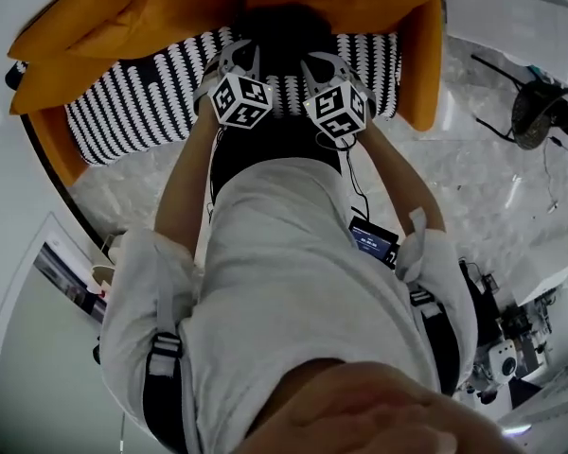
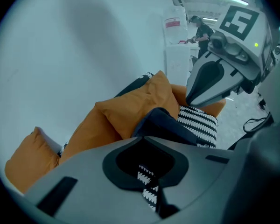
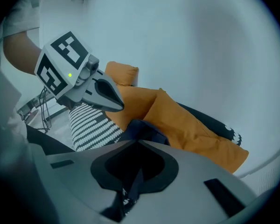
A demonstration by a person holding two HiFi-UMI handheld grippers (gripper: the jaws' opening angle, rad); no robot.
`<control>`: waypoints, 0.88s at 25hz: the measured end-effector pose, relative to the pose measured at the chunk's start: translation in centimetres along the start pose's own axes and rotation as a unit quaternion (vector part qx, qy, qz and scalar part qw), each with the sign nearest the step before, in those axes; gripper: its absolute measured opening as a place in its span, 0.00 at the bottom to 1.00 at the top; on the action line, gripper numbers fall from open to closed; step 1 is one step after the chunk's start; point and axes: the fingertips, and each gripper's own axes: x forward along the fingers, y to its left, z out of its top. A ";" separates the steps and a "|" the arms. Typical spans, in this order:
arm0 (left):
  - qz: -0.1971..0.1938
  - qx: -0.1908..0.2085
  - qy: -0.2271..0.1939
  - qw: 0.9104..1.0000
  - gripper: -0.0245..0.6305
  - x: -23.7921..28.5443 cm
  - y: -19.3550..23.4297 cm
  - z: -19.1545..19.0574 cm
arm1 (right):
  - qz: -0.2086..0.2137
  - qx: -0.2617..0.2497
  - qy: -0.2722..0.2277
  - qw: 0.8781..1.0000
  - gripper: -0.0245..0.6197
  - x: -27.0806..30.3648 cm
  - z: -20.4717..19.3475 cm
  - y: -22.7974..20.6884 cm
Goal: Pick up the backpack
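- Navy backpack (image 1: pixel 279 36) on the black-and-white striped sofa seat (image 1: pixel 133 102), in front of orange cushions (image 1: pixel 133 17).
- Left gripper (image 1: pixel 239 60): jaws pressed together, pinching nothing, near the backpack, angled down.
- Right gripper (image 1: pixel 328 64): jaws likewise closed and empty, just beside the left one, pointing at the backpack.

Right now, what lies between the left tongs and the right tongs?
Striped cushion, seen in the head view; the dark backpack lies on it just beyond the gap.

wear: light grey short-sleeved shirt (image 1: pixel 303 272) | black straps (image 1: pixel 161 395) | left tool (image 1: pixel 239 57), right tool (image 1: pixel 324 64): grey, black-white marker cubes
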 end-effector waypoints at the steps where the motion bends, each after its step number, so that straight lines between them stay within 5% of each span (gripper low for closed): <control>1: -0.002 -0.004 0.008 1.000 0.06 0.5 0.2 -0.6 | -0.005 0.000 0.000 1.000 0.10 0.4 0.2 -0.4; 9: -0.027 -0.016 0.058 0.998 0.06 4.7 0.5 -2.5 | -0.062 -0.045 0.013 0.997 0.10 2.3 -0.5 -4.8; 17: -0.028 0.059 0.051 0.997 0.06 6.1 1.1 -1.8 | -0.048 -0.007 0.002 0.999 0.10 4.3 0.5 -6.2; 19: -0.040 0.071 0.056 0.995 0.22 6.5 1.0 -2.2 | -0.043 -0.004 0.008 0.999 0.15 4.9 0.6 -6.3; 20: -0.049 0.072 0.060 0.994 0.28 6.8 0.9 -2.6 | -0.039 -0.003 0.015 0.999 0.26 5.3 0.6 -6.2; 22: -0.062 0.074 0.066 0.993 0.34 7.5 0.9 -3.3 | -0.031 -0.009 0.029 0.999 0.33 6.2 0.4 -6.1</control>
